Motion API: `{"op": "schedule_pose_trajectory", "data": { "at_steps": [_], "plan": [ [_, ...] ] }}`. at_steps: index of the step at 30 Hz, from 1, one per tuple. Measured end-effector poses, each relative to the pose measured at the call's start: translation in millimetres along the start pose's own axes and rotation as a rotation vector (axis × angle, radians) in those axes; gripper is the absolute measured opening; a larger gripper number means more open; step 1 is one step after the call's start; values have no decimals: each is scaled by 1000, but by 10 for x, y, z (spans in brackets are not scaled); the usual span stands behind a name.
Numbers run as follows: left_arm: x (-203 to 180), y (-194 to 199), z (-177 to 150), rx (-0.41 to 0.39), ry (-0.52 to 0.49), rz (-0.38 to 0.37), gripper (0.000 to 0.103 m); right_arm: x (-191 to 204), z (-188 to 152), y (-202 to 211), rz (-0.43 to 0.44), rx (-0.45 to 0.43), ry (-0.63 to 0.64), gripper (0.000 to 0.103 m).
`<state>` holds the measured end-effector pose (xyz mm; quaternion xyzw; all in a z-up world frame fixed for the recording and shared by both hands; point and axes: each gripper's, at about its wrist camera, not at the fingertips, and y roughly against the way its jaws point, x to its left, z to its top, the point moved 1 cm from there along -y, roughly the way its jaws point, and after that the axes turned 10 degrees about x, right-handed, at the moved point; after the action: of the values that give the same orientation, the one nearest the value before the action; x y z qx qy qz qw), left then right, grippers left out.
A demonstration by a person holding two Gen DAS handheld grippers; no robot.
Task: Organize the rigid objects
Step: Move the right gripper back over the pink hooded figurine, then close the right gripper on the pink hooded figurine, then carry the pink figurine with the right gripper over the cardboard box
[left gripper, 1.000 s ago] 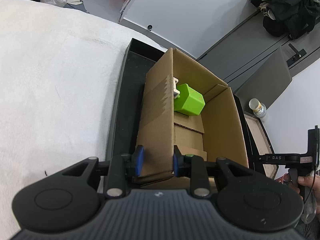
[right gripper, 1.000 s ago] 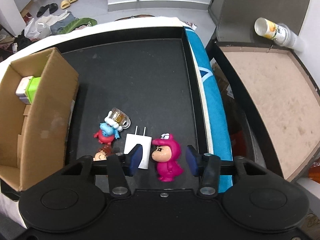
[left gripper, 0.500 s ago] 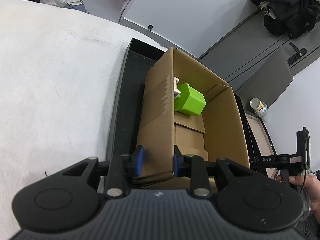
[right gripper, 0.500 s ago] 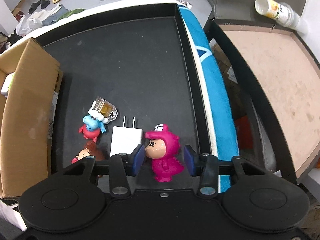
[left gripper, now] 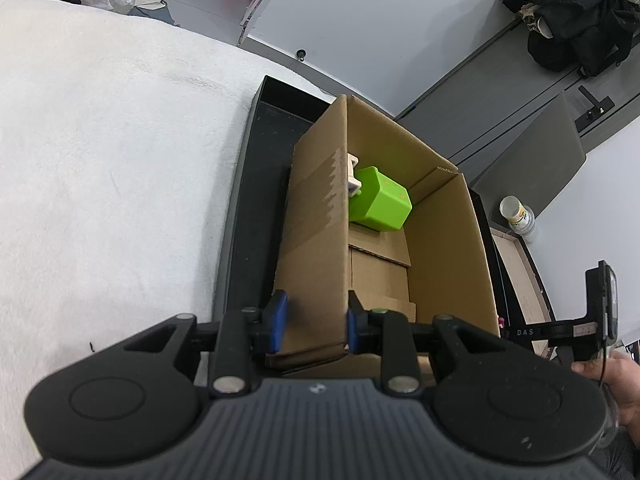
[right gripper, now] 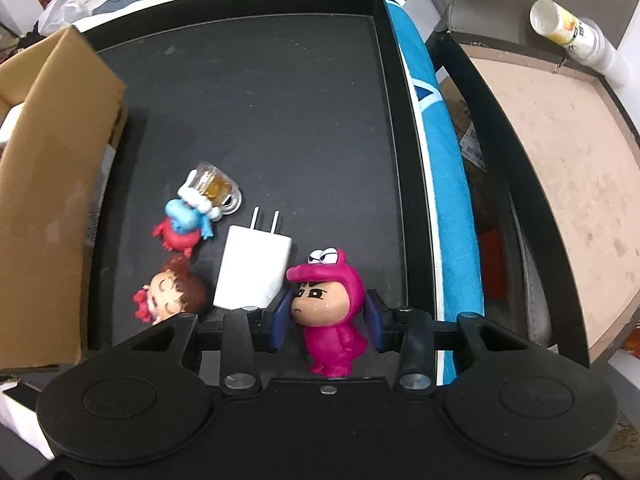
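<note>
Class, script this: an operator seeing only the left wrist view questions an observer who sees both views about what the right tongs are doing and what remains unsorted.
Operator: What are the right tongs doing?
Observer: The right tongs have just been closing and now pinch the pink figurine by its head.
Operator: What's still loose?
Observer: A white charger, a mug charm, a blue figurine and a brown-haired figurine lie on the black tray beside it.

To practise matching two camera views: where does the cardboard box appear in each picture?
Left wrist view: the cardboard box fills the centre, open, its near wall between the left hand-held gripper fingers.
Right wrist view: only its outer wall shows, at the left edge.
Shared landmark: the black tray.
</note>
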<state>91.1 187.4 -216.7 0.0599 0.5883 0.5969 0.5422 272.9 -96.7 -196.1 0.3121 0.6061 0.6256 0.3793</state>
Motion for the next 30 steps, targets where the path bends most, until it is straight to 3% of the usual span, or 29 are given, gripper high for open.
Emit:
{"op": "schedule_pose_trajectory", "data": {
  "at_steps": [30],
  "plan": [
    [0,12,9,1,4,-5,27,417,44,1012,-16,-157,84,38]
  ]
}}
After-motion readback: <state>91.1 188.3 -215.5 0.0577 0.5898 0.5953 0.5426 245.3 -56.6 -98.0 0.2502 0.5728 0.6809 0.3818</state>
